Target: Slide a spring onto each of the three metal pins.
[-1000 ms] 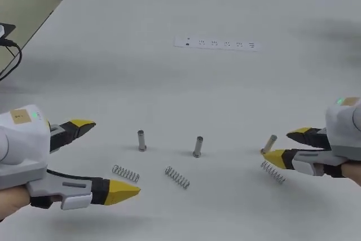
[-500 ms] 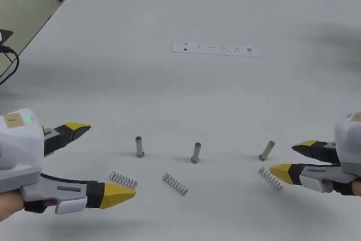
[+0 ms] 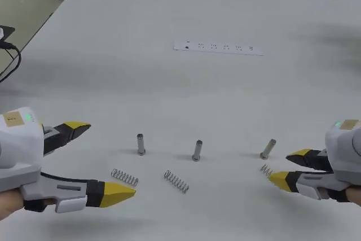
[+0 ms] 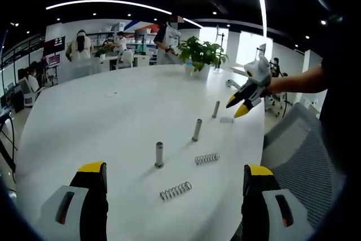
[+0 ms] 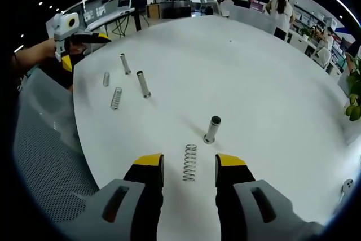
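Note:
Three short metal pins stand upright in a row on the white table: left pin [image 3: 140,144], middle pin [image 3: 197,150], right pin [image 3: 268,149]. In front of each lies a loose spring: left spring [image 3: 124,178], middle spring [image 3: 176,180], right spring [image 3: 265,169]. My left gripper [image 3: 100,159] is wide open, low at the near left, just left of the left spring. My right gripper [image 3: 287,166] is open at the near right. In the right gripper view its jaws straddle the near end of the right spring [image 5: 190,162], with the right pin [image 5: 212,129] just beyond.
A white power strip [image 3: 218,47] lies farther back on the table [image 3: 169,94]. A black cable [image 3: 8,55] hangs off the left edge. The left gripper view has people at desks and a potted plant [image 4: 203,55] beyond the table.
My right gripper has drawn back from beside the right pin and now sits at the right spring. The left gripper has barely moved. The head camera has shifted a little.

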